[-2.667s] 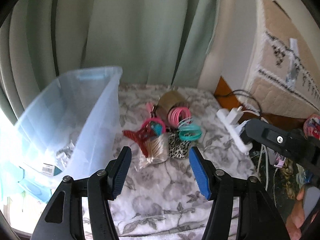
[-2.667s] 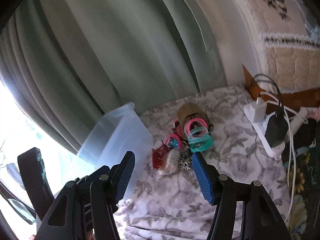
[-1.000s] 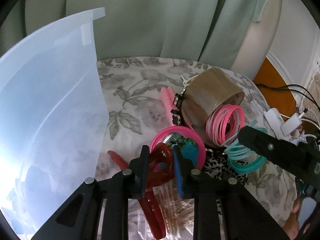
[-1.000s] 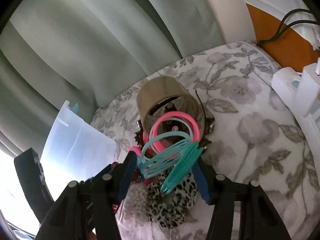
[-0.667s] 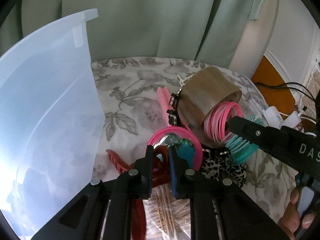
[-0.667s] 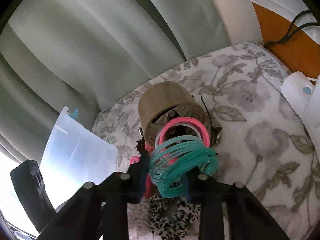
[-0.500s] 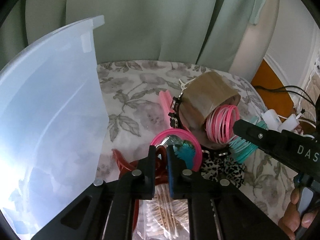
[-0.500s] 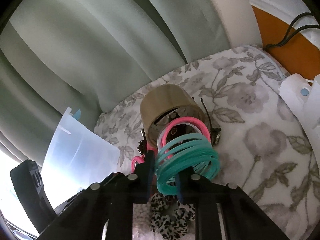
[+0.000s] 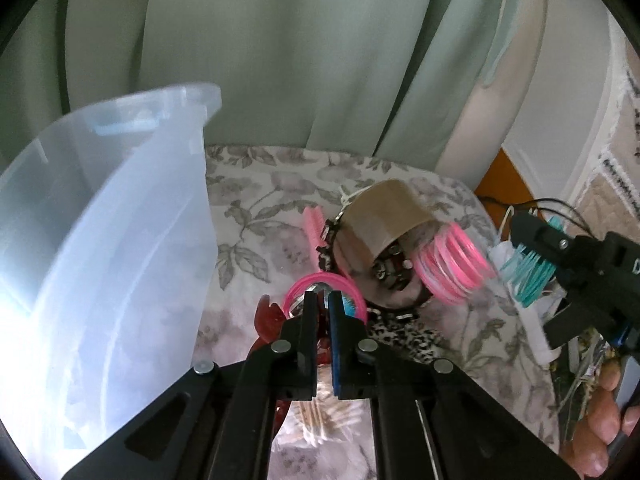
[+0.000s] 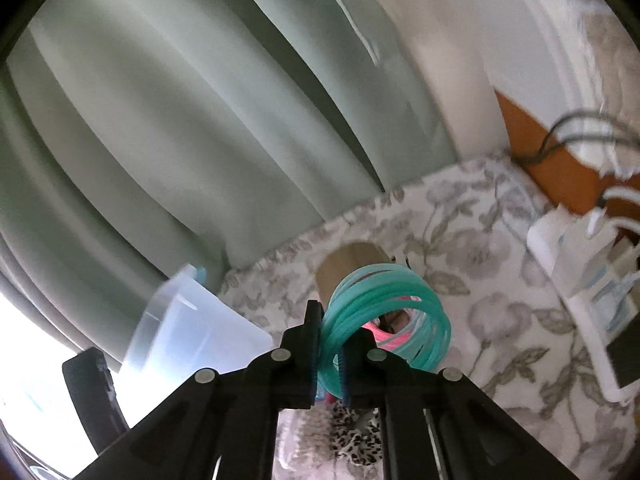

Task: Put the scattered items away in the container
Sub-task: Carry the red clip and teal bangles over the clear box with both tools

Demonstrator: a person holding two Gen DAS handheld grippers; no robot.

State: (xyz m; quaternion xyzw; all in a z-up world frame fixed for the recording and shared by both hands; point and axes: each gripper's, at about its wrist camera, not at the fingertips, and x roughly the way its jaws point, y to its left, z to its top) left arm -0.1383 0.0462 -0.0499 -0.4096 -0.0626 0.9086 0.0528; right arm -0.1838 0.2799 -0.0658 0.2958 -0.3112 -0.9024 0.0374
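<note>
- Left gripper [image 9: 323, 312]: jaws drawn nearly together, pinching the red hair claw clip [image 9: 269, 320], which lies just right of the clear plastic container [image 9: 120, 264]
- A packet of cotton swabs [image 9: 320, 416] lies directly beneath the left gripper, partly hidden by it
- A pink ring holding a teal item [image 9: 352, 300] sits just beyond the left gripper's tips, right of the container; whether the jaws touch it cannot be told
- A leopard-print fabric piece [image 9: 404, 336] lies on the floral cloth [image 9: 256, 208], further right of the container
- Right gripper [image 10: 330, 350]: jaws closed to a narrow gap on the stack of teal bangles [image 10: 384, 312], gripped by its near edge and raised clear of the cloth; in the left wrist view this stack appears well right of the container
- Pink bangles [image 9: 452, 268] lean at the mouth of the brown tape roll [image 9: 384, 216], which lies on its side right of the container and further back
- A pink comb [image 9: 313, 224] lies between the container and the tape roll
- The container stands at the left edge of the cloth, open at the top; its contents are too blurred to identify
- A white power strip [image 10: 576, 280] with plugs lies far right of the container
- Green curtains [image 9: 280, 52] hang behind the container
</note>
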